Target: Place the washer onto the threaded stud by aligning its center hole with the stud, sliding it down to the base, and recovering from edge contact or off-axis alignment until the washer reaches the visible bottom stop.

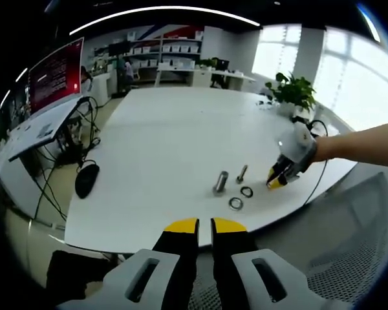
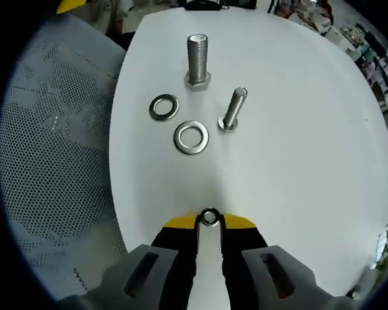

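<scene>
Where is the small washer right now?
In the right gripper view, the small washer sits pinched between the right claw's yellow tips, short of the two loose washers and both studs.

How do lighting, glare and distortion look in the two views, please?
Left gripper view: windows blow out white, and the table bows from the fisheye. Right gripper view: even light, soft shadows, the large stud sharp, and the held washer close and slightly soft.

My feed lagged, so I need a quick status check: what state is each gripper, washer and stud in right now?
Right gripper: shut on small washer, held at the tips of its fingers.
Left gripper: shut, holding nothing.
Large stud: upright on table, bare.
Small stud: upright, bare.
Large washer: flat on table.
Second washer: flat on table.
</scene>
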`<state>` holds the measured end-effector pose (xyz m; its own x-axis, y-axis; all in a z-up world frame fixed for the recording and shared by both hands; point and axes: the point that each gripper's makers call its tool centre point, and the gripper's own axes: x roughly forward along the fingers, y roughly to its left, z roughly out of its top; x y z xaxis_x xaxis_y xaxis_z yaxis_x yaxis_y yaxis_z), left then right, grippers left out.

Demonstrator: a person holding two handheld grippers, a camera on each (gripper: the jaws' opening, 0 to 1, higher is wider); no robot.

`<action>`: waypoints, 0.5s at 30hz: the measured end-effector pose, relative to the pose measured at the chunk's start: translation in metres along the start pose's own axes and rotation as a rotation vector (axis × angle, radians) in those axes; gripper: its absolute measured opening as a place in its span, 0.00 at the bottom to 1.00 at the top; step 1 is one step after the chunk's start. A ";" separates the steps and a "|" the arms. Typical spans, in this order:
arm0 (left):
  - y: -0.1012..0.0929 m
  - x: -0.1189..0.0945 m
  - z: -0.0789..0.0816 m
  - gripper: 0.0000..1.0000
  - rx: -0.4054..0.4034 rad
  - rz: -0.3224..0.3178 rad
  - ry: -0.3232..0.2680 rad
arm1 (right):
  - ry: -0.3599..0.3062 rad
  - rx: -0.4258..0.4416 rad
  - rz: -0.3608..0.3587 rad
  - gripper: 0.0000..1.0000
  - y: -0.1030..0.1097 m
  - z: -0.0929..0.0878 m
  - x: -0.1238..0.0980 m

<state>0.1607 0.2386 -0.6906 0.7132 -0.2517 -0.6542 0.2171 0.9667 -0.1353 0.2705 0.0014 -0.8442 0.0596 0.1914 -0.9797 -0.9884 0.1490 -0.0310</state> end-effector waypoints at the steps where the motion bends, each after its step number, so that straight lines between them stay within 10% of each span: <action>1: 0.000 0.000 0.000 0.05 0.000 0.000 0.000 | 0.007 0.008 0.006 0.15 -0.001 0.000 0.000; 15: -0.004 -0.003 0.008 0.05 0.000 -0.022 -0.061 | 0.050 0.016 0.026 0.15 -0.002 -0.001 0.000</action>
<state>0.1631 0.2357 -0.6816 0.7477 -0.2752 -0.6044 0.2330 0.9610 -0.1492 0.2719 0.0000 -0.8447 0.0264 0.1472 -0.9888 -0.9871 0.1598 -0.0025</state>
